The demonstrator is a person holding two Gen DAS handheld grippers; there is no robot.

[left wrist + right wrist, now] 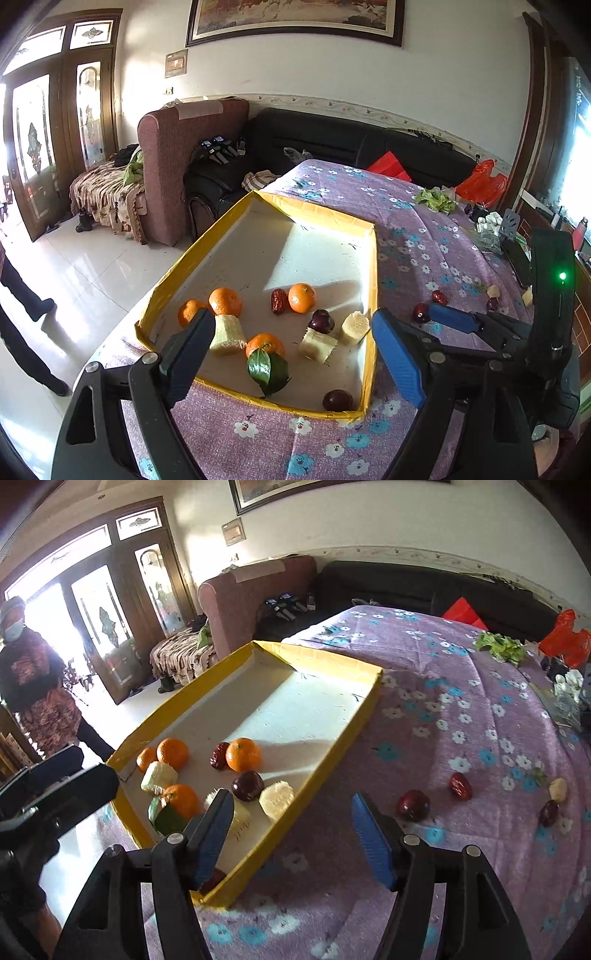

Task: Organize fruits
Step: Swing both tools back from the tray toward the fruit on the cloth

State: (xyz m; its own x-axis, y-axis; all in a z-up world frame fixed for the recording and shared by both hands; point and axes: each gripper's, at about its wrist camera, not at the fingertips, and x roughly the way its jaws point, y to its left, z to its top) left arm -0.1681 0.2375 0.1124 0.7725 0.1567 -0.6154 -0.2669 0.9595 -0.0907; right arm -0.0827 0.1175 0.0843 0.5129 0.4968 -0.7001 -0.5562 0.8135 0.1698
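Hovering over the near end of a yellow-rimmed tray [373, 266], the left gripper [291, 354] is standing wide open with nothing between its blue pads. The right gripper [291, 830] is also gaping and empty, straddling the tray's right wall, with the purple flowered tablecloth [461, 709] showing between its fingers. Both are pointing steeply downward and away from the person holding them.

Already lying in the tray are four tangerines, one with a green leaf [267, 367], pale sugarcane chunks [227, 338], a wrinkled red date [277, 301] and two dark plums [321, 320].

Waiting out on the cloth to the right are a dark red plum [413, 805], just beyond the right gripper's far finger, another red date [460, 785], a pale sugarcane piece [557, 789] and a small dark fruit [548, 813].

Judging by looks, the loose plum is light, round, smooth and inclined to roll, with skin that bruises; pinching it gently across its widest middle seems safest. The date looks small, firm and wrinkled, so easier to grip. The sugarcane appears stiff and fibrous, best taken across its flat cut sides.
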